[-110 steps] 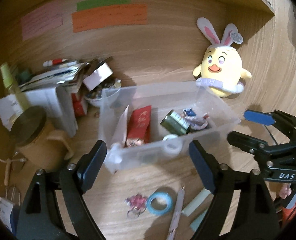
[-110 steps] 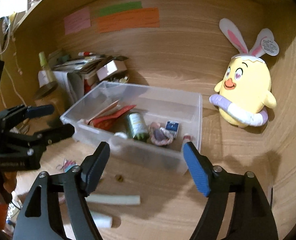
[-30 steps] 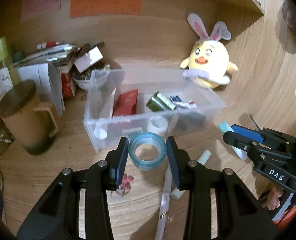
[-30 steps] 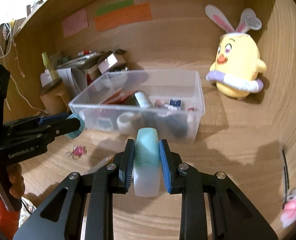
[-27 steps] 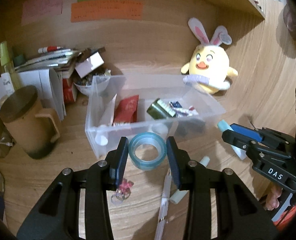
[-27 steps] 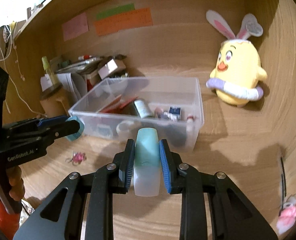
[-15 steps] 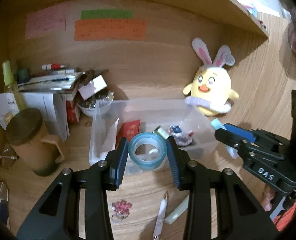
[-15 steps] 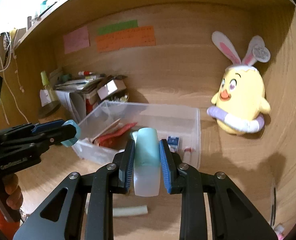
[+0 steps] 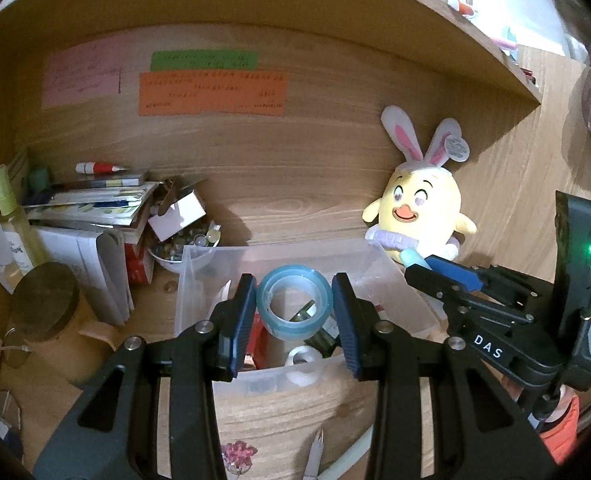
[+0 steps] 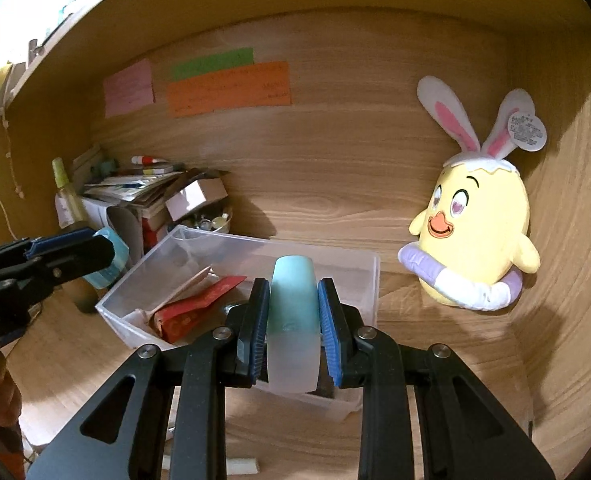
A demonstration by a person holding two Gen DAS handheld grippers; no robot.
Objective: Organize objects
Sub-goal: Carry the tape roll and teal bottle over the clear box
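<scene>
Left hand-held gripper (image 9: pixel 293 312) clamped across light, stiff tape roll (image 9: pixel 294 303), right hand-held gripper (image 10: pixel 294 326) pinching slippery-looking tube (image 10: pixel 293 320) mid-body, centre frame, above clear bin (image 10: pixel 369 276).

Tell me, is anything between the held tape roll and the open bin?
Nothing visible is. The left gripper holds the tape roll above the bin, which has no lid; inside are only loose items.

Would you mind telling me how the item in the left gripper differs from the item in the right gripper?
The tape roll in the left gripper is an open translucent blue ring; the capped tube in the right gripper is a closed, elongated body, teal above and frosted white below. The roll needs wider jaws than the tube. Both are clamped above the clear bin.
</scene>
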